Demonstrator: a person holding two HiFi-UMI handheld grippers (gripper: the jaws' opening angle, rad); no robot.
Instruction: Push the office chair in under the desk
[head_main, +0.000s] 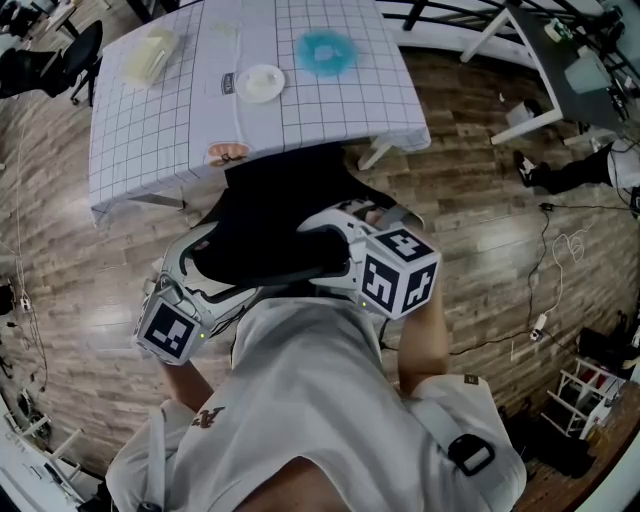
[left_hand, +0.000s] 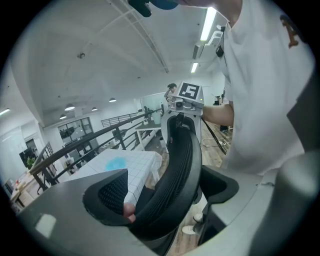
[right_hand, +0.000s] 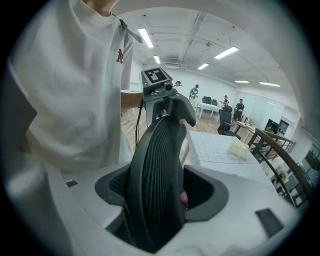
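The black mesh office chair (head_main: 285, 205) stands in front of me, its front reaching the near edge of the desk (head_main: 340, 115), which has a white grid cloth over it. Both grippers clamp the top of the backrest (head_main: 268, 277). My left gripper (head_main: 207, 250) holds its left end and my right gripper (head_main: 326, 250) holds its right end. In the left gripper view the backrest (left_hand: 182, 165) runs between the jaws of the left gripper (left_hand: 165, 200). In the right gripper view the backrest (right_hand: 157, 165) fills the right gripper (right_hand: 155, 196).
A white dish (head_main: 261, 83), a blue thing (head_main: 326, 52), a pale box (head_main: 150, 58) and a pinkish item (head_main: 228, 152) lie on the desk. Another black chair (head_main: 62, 58) stands far left. White table legs (head_main: 520, 112), a floor cable (head_main: 548, 262) and a rack (head_main: 592, 392) are at right.
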